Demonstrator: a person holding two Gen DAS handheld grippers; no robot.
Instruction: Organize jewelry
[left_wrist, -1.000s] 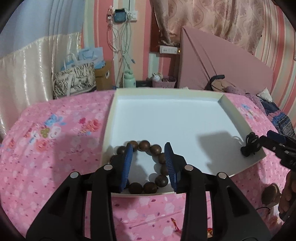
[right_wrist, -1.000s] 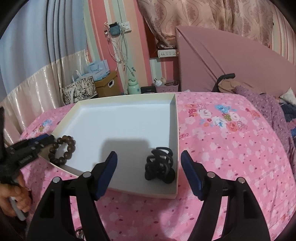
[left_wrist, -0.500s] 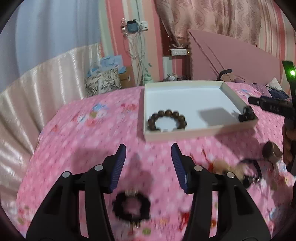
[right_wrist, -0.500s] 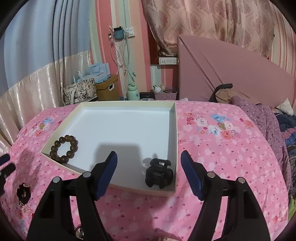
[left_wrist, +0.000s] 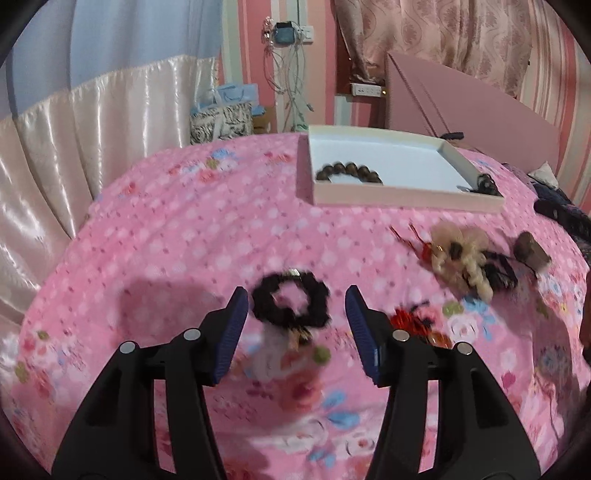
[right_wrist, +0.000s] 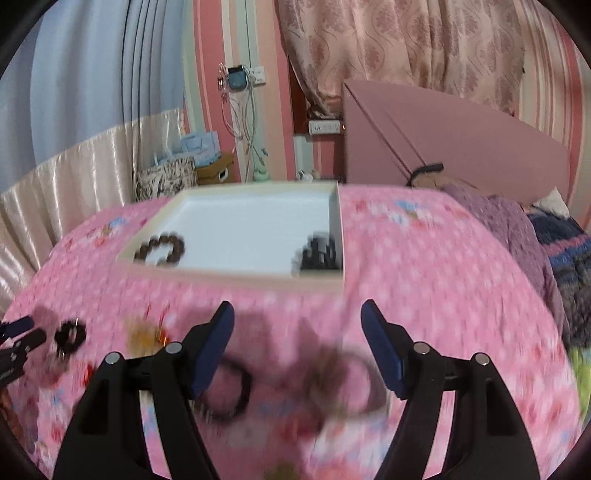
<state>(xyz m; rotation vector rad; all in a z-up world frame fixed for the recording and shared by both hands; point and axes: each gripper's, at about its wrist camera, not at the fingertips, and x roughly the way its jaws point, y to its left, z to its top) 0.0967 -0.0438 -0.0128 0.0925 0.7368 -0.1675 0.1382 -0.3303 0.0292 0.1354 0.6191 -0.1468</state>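
Left wrist view: left gripper (left_wrist: 295, 314) pulled back from white tray (left_wrist: 406, 194), jaws opening, nothing clamped; black scrunchie (left_wrist: 290, 304) framed between them on bedspread (left_wrist: 166, 240). Bead bracelet (left_wrist: 349, 173) left in tray, black claw clip (right_wrist: 319, 253) too — two pieces judged sorted. Right gripper (right_wrist: 297, 332) held wide, empty, also withdrawn. Pink floral bedspread, striped walls, curtains noted.
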